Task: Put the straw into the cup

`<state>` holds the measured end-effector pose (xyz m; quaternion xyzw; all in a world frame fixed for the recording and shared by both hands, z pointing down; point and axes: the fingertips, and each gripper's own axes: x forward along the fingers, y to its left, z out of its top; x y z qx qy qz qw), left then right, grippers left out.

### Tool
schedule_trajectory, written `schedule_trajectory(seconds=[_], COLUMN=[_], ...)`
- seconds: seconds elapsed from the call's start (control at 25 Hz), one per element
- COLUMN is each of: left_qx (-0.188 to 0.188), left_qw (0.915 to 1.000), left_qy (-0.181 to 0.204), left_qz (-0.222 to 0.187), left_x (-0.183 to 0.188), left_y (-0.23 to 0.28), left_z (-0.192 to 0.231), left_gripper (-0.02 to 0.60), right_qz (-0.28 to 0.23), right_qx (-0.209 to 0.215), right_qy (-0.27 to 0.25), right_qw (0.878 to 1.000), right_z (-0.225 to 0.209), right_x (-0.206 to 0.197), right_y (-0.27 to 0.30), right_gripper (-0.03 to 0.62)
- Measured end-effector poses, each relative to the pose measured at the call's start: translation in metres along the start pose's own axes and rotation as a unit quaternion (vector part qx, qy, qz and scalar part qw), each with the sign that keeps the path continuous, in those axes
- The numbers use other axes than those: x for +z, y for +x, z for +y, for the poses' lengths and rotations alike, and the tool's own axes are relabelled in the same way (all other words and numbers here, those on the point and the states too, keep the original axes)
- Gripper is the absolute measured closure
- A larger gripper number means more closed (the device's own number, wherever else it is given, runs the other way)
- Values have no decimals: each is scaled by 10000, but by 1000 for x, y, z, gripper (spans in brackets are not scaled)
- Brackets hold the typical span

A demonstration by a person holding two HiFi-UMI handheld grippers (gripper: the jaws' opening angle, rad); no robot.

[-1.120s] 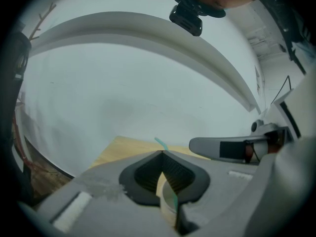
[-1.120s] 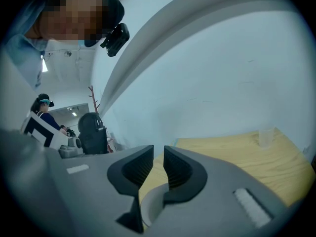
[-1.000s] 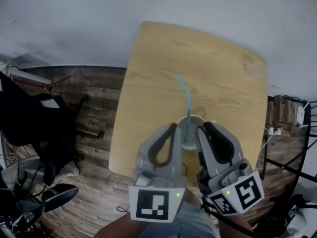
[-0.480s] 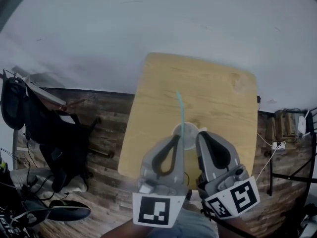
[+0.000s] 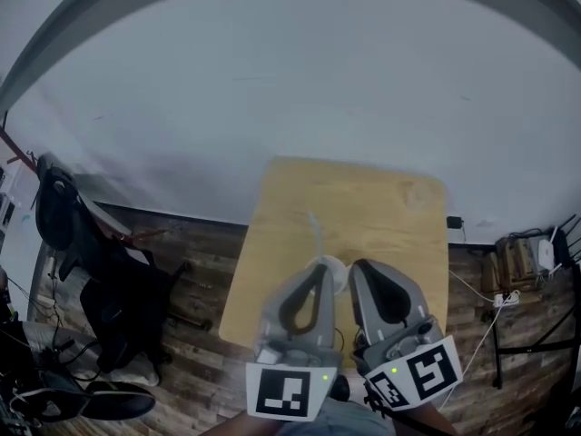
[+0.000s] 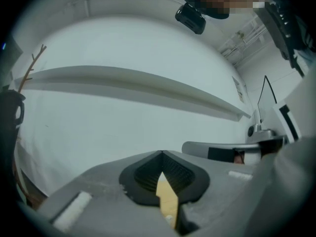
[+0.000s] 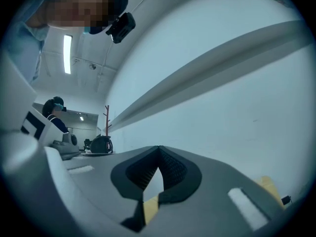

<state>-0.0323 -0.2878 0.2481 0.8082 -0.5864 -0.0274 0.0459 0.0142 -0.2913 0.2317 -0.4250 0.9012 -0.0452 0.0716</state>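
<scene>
In the head view a white cup [image 5: 335,270] stands on the near part of a light wooden table [image 5: 381,207]. A pale blue straw [image 5: 314,232] rises out of the cup and leans back to the left. Both grippers are raised close to the camera, in front of the cup and apart from it. My left gripper [image 5: 321,270] [image 6: 161,153] is shut with nothing in it. My right gripper [image 5: 355,267] [image 7: 159,147] is shut and holds nothing either. Each gripper view points up at the white wall, with a sliver of table showing below the closed jaws.
A dark chair draped with black clothing [image 5: 86,243] stands on the wooden floor [image 5: 191,262] left of the table. Cables and a socket strip [image 5: 508,280] lie at the right. A white wall [image 5: 290,89] rises behind the table.
The head view has tilted up and drawn back, so the table and cup look smaller and lower. Both grippers stay shut in front of the cup with the straw in it.
</scene>
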Motion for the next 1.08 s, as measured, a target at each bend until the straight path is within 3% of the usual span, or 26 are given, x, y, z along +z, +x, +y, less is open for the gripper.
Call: schedule_trajectory(seconds=[0.4, 1.08], left_qx=[18, 52], left_qw=[9998, 9998], left_qy=[90, 82], left_qz=[-159, -187], left_x=[13, 10], left_y=[-13, -11], left_z=[-18, -20], left_gripper=[565, 565], right_qz=[-142, -156], right_qx=[99, 103], right_qy=[-131, -97], right_qw=[9998, 9998], right_z=[6, 2], right_x=[18, 14], right_y=[-18, -21], right_gripper=[588, 588])
